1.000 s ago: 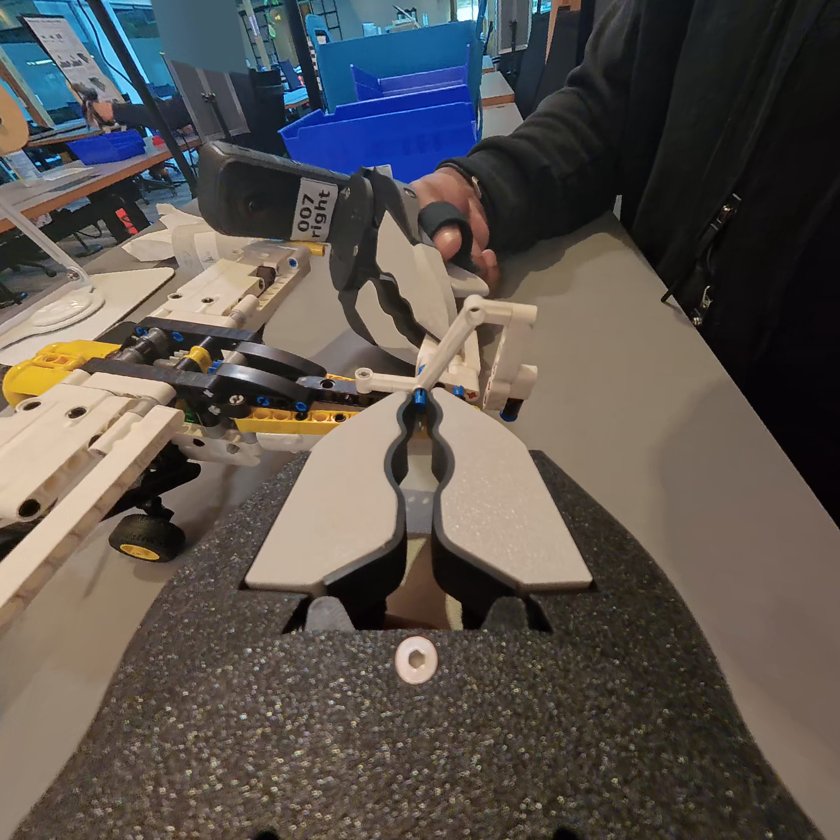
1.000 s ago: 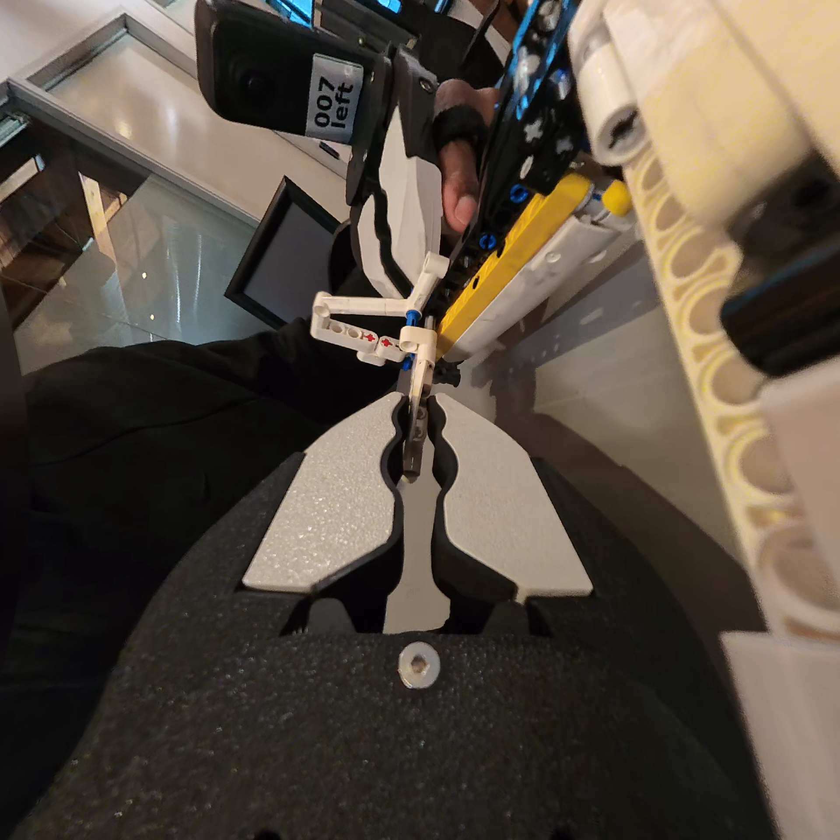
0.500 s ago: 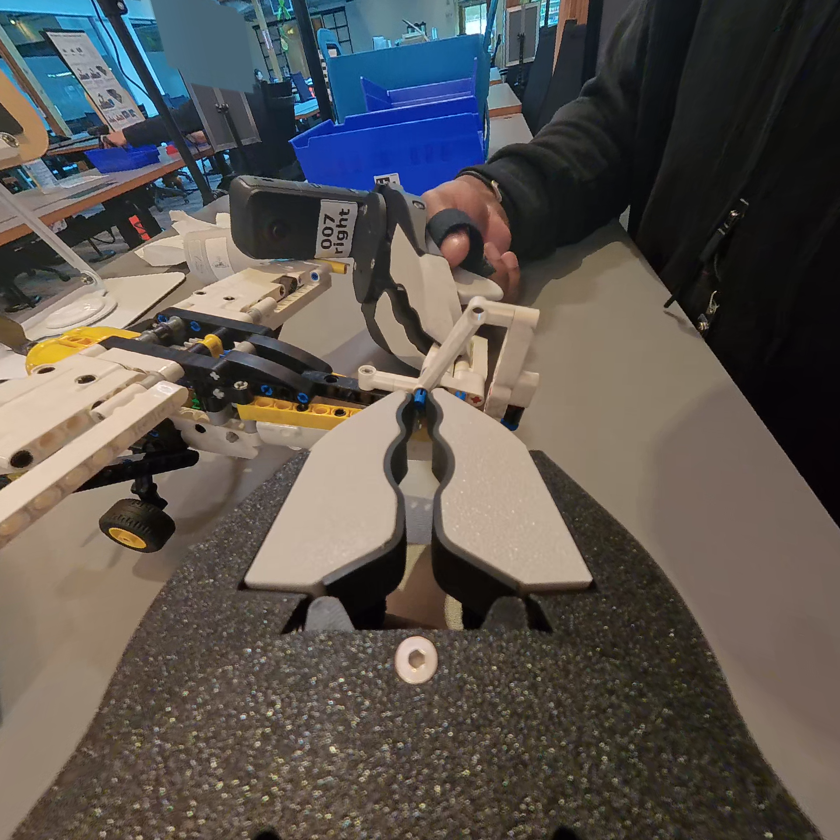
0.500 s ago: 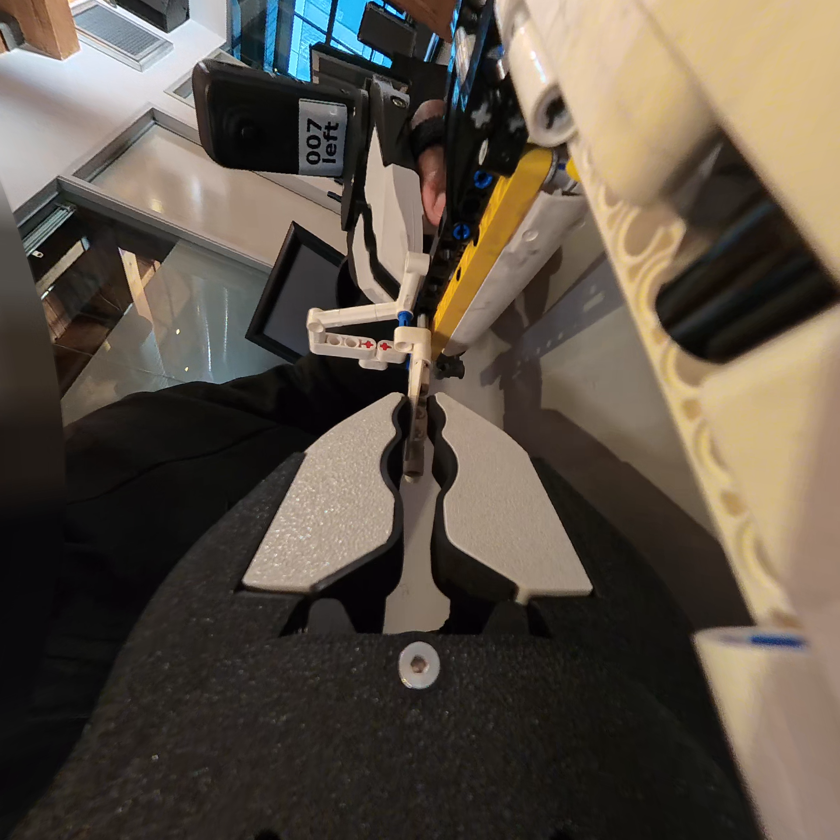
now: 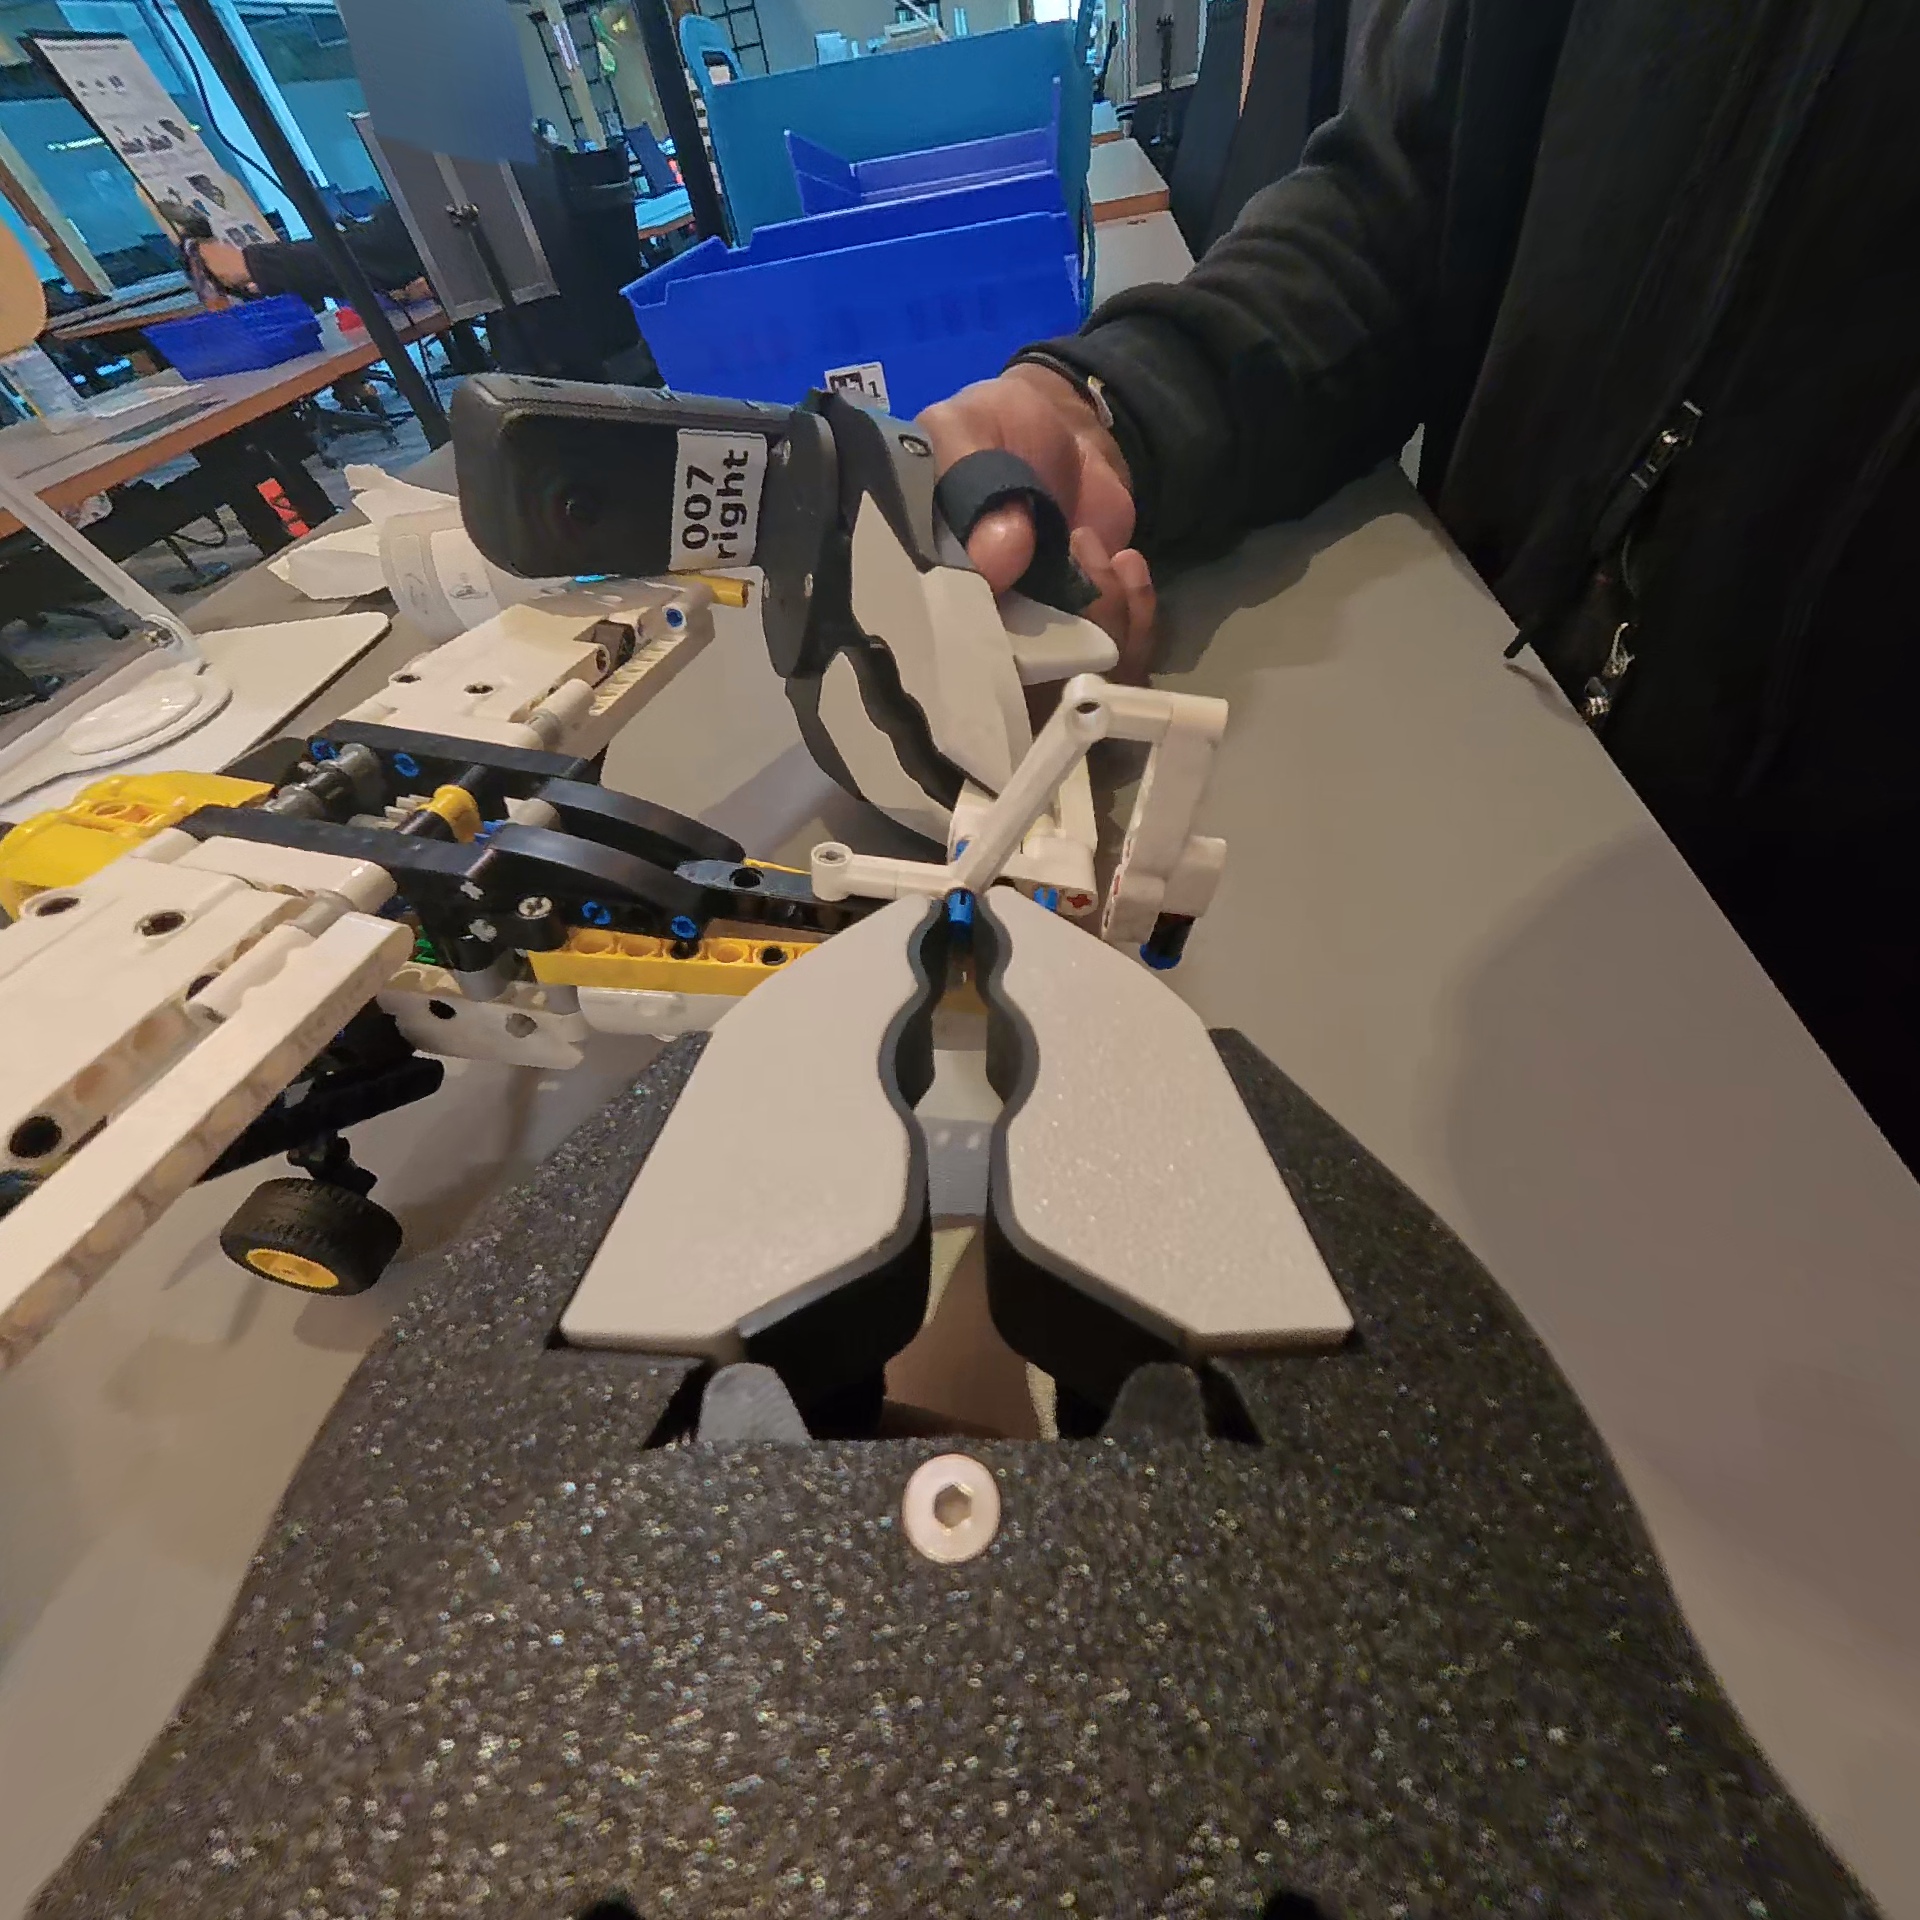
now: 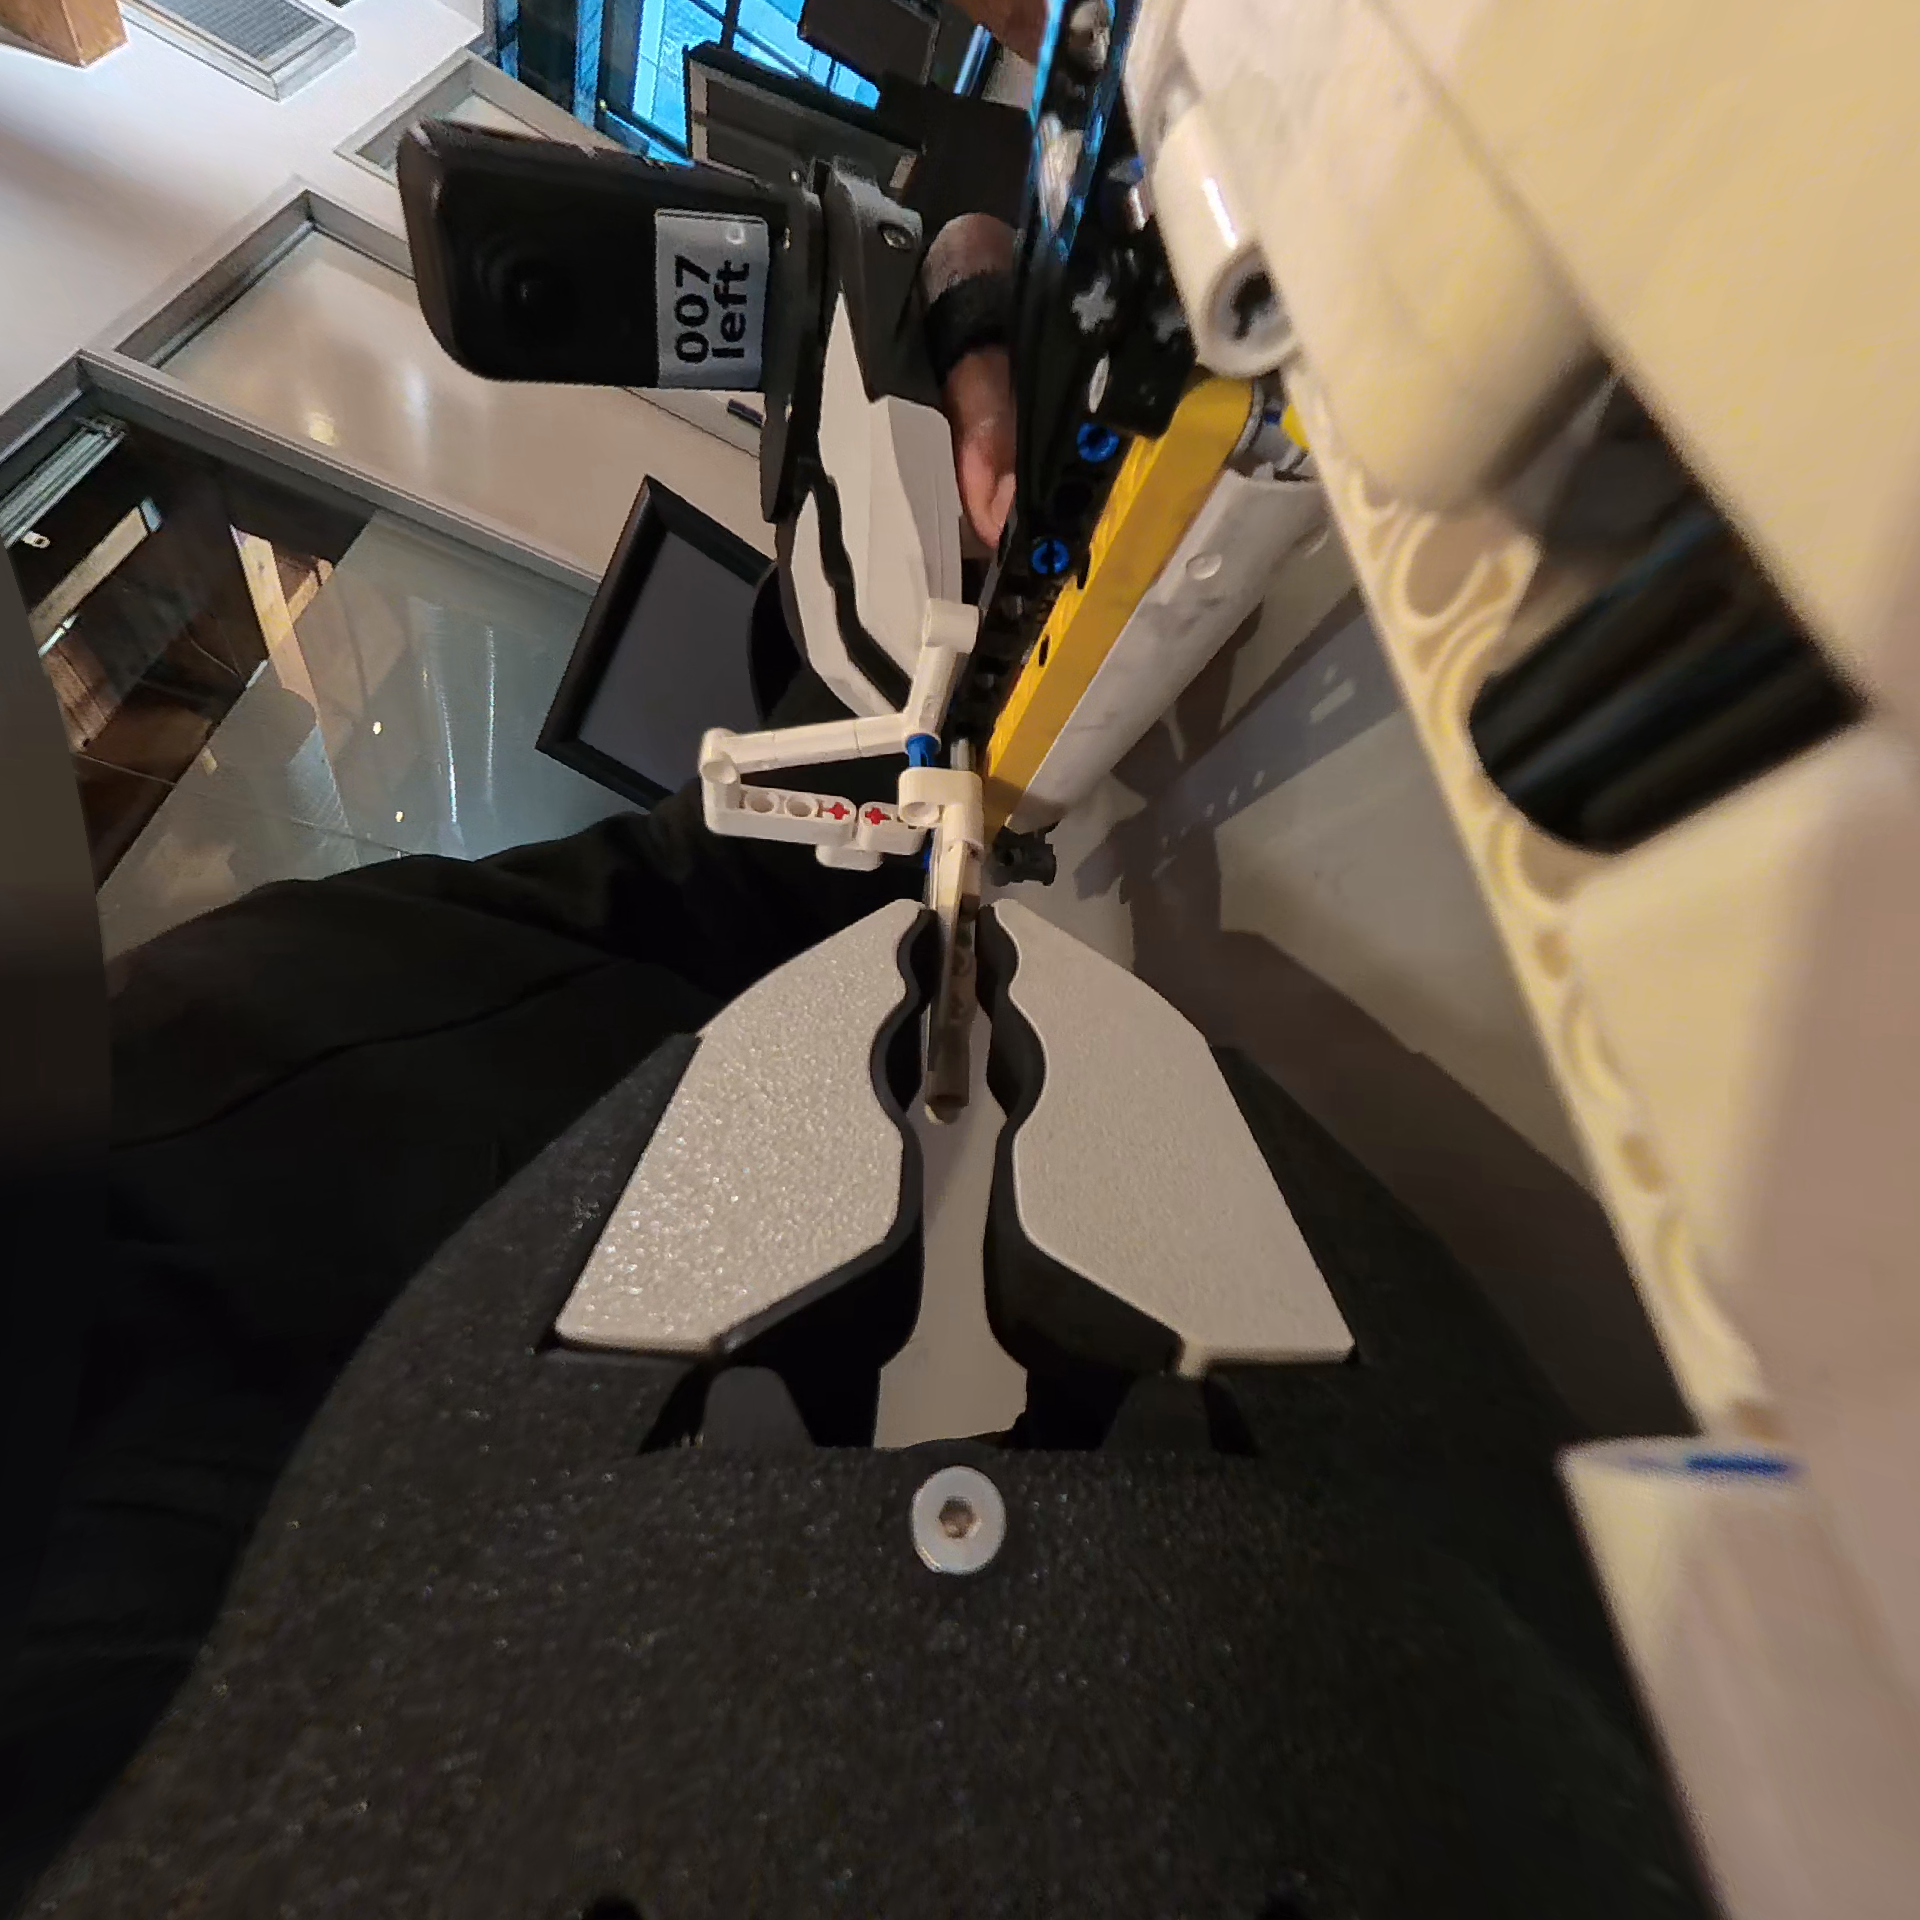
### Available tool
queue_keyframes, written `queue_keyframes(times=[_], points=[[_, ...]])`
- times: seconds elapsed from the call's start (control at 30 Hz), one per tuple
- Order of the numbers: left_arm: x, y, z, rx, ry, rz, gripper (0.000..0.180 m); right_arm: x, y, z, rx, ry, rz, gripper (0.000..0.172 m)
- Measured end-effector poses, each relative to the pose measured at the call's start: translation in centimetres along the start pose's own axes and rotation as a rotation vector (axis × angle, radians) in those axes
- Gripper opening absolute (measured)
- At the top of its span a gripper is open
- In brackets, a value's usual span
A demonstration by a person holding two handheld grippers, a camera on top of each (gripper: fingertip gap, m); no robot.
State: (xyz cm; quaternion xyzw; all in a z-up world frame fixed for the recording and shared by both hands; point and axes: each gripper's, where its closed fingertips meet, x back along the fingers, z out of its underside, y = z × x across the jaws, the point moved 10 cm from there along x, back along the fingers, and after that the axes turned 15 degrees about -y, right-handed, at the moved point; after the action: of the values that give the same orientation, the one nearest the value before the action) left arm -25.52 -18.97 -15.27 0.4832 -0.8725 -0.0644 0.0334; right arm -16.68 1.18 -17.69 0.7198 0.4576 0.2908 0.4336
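Note:
A white, yellow and black building-brick vehicle (image 5: 312, 904) lies on the grey table (image 5: 1455, 1039). A small white beam assembly (image 5: 1164, 790) sits at its front end. My left gripper (image 5: 958, 920) is shut on a blue pin (image 5: 958, 906) that joins two thin white arms of that assembly. My right gripper (image 6: 954, 925) is shut on a flat white beam (image 6: 951, 977) of the same assembly (image 6: 800, 810). The right gripper (image 5: 966, 821) shows in the left wrist view, coming down from behind the assembly. The left gripper (image 6: 914, 717) shows in the right wrist view next to the vehicle (image 6: 1101, 582).
A person in a black jacket (image 5: 1662, 416) stands at the table's right edge, with a hand (image 5: 1049, 488) on the right gripper. Blue bins (image 5: 883, 281) stand behind. White paper (image 5: 343, 540) and a white lamp base (image 5: 135, 717) lie far left. A small wheel (image 5: 312, 1236) hangs under the vehicle. Tip to tip, the grippers are about 4 cm apart.
Both grippers stay shut on the same parts. The right gripper has shifted slightly and its view has turned a little. The vehicle's body sits a bit differently in the left wrist view.

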Motion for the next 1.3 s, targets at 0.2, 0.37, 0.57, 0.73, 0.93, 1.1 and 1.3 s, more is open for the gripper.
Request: queue_keyframes(times=[0.2,0.37,0.57,0.73,0.93,1.1,1.3], points=[[0.0,-0.1,0.0,-0.013,-0.005,0.000,0.004,-0.2,-0.1,-0.1,0.000,0.004,0.016,0.006],[-0.1,-0.3,-0.1,-0.030,-0.026,-0.001,0.004,-0.4,-0.2,0.1,-0.035,-0.004,0.021,0.006],[-0.1,-0.6,-0.1,-0.063,-0.027,-0.009,0.004,-0.3,-0.2,0.2,-0.049,-0.016,0.008,0.006],[-0.2,-1.0,0.0,-0.116,-0.010,-0.002,0.004,-0.3,-0.2,0.6,-0.075,-0.018,0.027,0.006],[-0.2,-0.9,0.0,-0.129,-0.005,-0.042,0.005,-0.2,-0.1,0.5,-0.059,-0.024,0.032,0.007],[-0.9,-1.1,0.3,-0.137,0.066,-0.003,0.004,-0.4,-0.2,0.3,-0.021,-0.033,0.067,0.007],[-1.1,-1.0,0.5,-0.134,0.101,-0.009,0.004,-0.4,-0.3,0.1,0.009,-0.019,0.098,0.008]])
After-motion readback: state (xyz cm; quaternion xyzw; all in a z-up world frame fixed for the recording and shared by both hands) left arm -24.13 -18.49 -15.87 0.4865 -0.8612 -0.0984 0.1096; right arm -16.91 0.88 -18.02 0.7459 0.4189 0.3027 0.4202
